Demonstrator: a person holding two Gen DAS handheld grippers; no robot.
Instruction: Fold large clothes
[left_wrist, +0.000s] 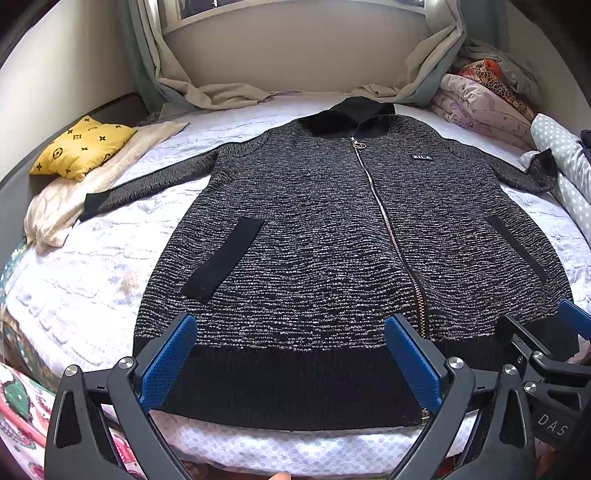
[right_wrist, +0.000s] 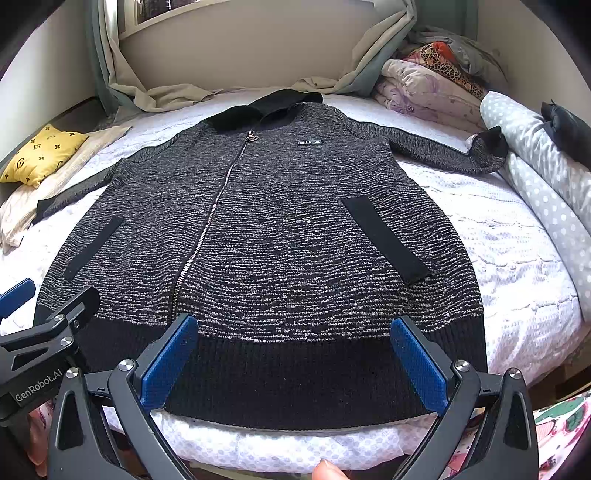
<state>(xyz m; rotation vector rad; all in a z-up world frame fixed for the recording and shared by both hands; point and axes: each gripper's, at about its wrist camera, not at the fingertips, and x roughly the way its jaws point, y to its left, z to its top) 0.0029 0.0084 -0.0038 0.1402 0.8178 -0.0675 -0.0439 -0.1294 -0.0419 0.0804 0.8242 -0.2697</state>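
Hooded zip cardigan (left_wrist: 332, 229) lies face-up, flat on bed (left_wrist: 92, 280), zipper closed, sleeves spread out to both sides, black hem band (left_wrist: 288, 384) nearest cameras — laid out ready for folding. Left gripper (left_wrist: 290, 363) hovers above hem, jaws wide apart, gripping nothing. Right gripper (right_wrist: 295, 363) alongside, same height, jaws likewise apart and empty. Yellow pillow (left_wrist: 83, 147) far left, folded quilts (right_wrist: 424, 88) far right.

Two close foot-of-bed (left_wrist: 258, 448) views (shared jacket (left_wrist: 332, 229))

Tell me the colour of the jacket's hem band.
Solid black hem band, clearest in the right wrist view.
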